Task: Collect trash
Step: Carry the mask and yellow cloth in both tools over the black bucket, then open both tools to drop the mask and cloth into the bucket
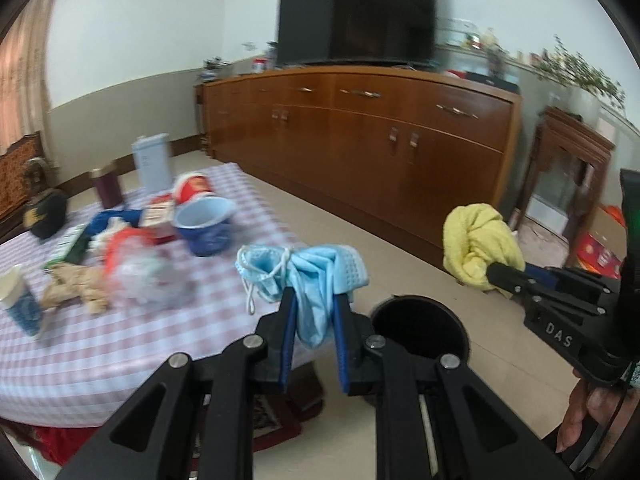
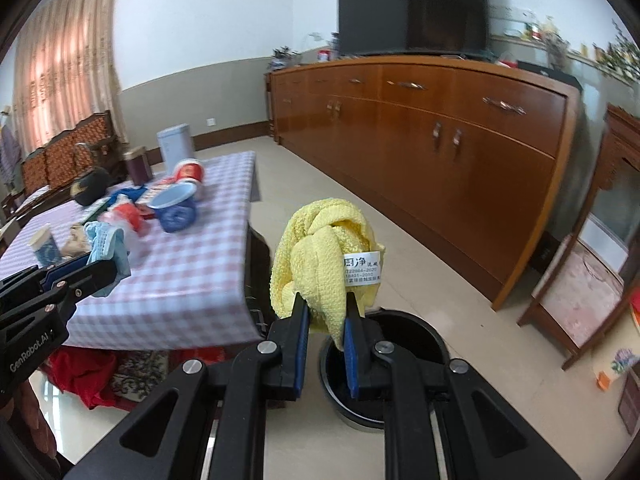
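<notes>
My left gripper (image 1: 314,298) is shut on a crumpled light-blue face mask (image 1: 298,270) and holds it in the air past the table's edge. My right gripper (image 2: 327,300) is shut on a bunched yellow cloth (image 2: 320,240) with a white label, held just above a round black bin (image 2: 412,332) on the floor. In the left wrist view the bin (image 1: 420,328) sits below and right of the mask, and the yellow cloth (image 1: 478,246) hangs from the right gripper (image 1: 494,270) at the right. The left gripper (image 2: 114,272) with the mask (image 2: 106,244) shows at the left of the right wrist view.
A table with a checked cloth (image 1: 120,340) carries a blue cup (image 1: 204,224), a red cup (image 1: 194,190), a paper cup (image 1: 20,300), crumpled wrappers and a tin (image 1: 152,164). A long wooden sideboard (image 1: 360,140) with a television (image 1: 356,14) lines the far wall. A hand (image 1: 592,412) grips the right tool.
</notes>
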Demonstrator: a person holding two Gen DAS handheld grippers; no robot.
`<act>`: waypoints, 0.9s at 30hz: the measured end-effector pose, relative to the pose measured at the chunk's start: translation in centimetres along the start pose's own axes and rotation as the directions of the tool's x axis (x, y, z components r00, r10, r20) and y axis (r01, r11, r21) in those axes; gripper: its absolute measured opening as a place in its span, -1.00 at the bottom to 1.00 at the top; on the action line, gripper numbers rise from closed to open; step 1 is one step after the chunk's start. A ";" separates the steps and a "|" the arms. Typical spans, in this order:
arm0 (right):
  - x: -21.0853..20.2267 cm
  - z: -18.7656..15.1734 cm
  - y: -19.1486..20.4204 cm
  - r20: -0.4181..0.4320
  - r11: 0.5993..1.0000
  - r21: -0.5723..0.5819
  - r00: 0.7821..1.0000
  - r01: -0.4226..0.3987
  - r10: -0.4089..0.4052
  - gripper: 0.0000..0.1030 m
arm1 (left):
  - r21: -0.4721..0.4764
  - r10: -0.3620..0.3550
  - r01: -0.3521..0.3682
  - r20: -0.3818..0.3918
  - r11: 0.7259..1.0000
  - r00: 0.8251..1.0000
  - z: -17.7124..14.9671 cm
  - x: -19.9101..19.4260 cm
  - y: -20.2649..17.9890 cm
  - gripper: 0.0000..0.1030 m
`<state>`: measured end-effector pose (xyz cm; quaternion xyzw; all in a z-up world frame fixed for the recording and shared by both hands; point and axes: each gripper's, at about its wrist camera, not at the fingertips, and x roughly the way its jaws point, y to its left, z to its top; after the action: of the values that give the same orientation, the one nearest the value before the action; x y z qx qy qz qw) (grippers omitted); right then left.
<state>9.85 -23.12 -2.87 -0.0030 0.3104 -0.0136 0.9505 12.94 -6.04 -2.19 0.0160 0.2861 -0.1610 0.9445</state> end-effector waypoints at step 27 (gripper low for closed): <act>12.7 -9.3 -13.6 -0.267 0.998 0.056 0.963 -0.012 0.026 -0.67 | 0.024 -0.243 0.261 -0.295 0.965 0.924 -5.3 17.3 -11.4 -0.63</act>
<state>14.33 -37.00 -17.68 0.0275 0.4355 -0.0132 0.8997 20.07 -21.33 -15.37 0.0323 0.4156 -0.2860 0.8628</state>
